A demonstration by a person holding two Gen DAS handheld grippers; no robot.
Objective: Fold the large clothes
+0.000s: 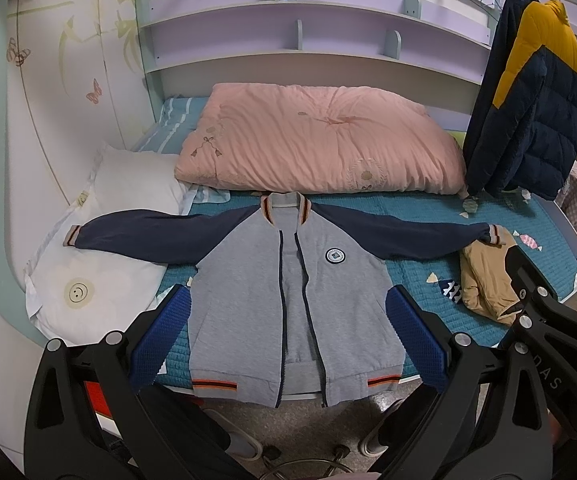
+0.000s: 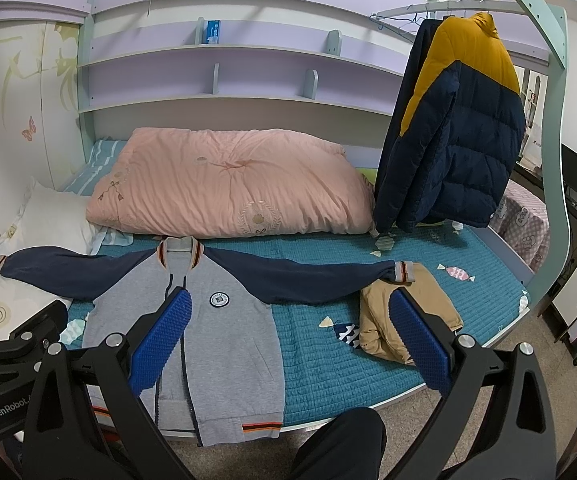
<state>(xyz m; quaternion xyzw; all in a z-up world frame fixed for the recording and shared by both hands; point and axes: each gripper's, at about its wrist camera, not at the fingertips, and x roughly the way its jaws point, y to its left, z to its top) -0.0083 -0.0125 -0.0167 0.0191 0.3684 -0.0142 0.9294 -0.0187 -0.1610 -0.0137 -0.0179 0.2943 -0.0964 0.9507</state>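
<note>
A grey jacket (image 1: 244, 300) with navy sleeves lies flat, front up and unzipped, on the teal bed cover (image 1: 416, 216). Both sleeves are spread straight out; the hem hangs over the front edge. It also shows in the right wrist view (image 2: 232, 340). My left gripper (image 1: 288, 300) is open and empty, held above the jacket's lower body, one blue pad on each side. My right gripper (image 2: 290, 304) is open and empty, over the jacket's right half and the cover. Its black frame shows at the right of the left wrist view (image 1: 528, 280).
A folded pink quilt (image 1: 320, 140) lies behind the jacket. White pillows (image 1: 100, 272) sit at the left under one sleeve. A tan garment (image 1: 484, 280) lies by the right cuff. A navy and yellow puffer jacket (image 1: 528, 100) hangs at the right. Shelves run along the back wall.
</note>
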